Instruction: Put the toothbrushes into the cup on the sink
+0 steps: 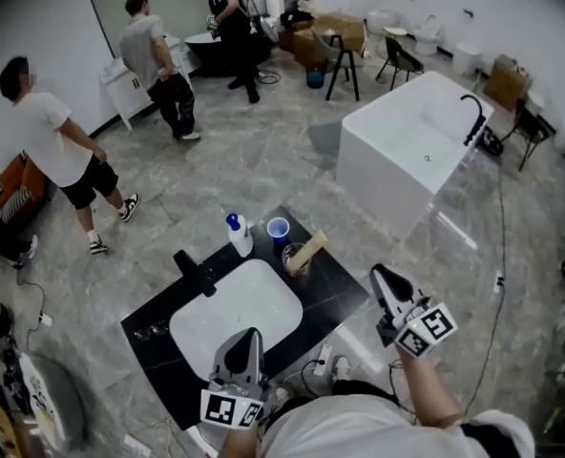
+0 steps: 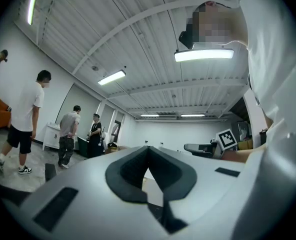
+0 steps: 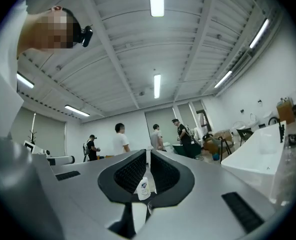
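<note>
The black counter carries a white basin with a black faucet. Behind the basin stand a white bottle with a blue cap, a blue cup and a clear cup with a tan oblong thing leaning in it. I cannot make out single toothbrushes. My left gripper hovers over the basin's near edge, shut and empty. My right gripper hangs off the counter's right corner, shut with nothing held; the bottle shows past its jaws.
A white bathtub with a black tap stands to the right behind the counter. Three people stand at the far left. A power strip lies on the floor by the counter. Chairs and boxes line the back wall.
</note>
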A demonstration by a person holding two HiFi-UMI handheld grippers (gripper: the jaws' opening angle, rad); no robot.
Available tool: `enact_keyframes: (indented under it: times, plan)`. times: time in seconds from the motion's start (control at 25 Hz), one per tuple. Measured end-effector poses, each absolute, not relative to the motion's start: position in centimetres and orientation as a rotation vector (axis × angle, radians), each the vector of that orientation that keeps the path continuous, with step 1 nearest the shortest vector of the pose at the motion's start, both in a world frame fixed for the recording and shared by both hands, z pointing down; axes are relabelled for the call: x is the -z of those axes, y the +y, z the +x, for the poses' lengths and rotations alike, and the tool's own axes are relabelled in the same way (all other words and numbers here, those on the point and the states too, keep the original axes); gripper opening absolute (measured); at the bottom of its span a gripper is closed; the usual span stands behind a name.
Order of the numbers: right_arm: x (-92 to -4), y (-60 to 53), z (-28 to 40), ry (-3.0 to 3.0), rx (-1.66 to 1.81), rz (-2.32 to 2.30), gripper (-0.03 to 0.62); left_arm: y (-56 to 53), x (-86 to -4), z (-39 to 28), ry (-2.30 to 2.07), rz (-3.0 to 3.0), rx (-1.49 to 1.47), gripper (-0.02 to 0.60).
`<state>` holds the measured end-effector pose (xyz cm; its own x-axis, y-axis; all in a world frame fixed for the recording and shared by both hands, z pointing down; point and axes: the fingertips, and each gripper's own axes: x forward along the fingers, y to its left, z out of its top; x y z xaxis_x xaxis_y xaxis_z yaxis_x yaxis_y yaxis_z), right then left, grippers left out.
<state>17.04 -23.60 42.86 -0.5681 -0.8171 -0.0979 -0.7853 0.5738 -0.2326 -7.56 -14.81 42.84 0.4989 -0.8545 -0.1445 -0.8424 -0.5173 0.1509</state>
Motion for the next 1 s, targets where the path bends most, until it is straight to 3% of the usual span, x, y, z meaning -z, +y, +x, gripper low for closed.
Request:
enact_keyframes:
  times: [1.0]
  plan:
    - [-37.8,-19.0,14.5,2.649,0.022,-1.227,0.046,-14.3,-42.8,-5.9,-1.472,2.683,0.321,-0.002]
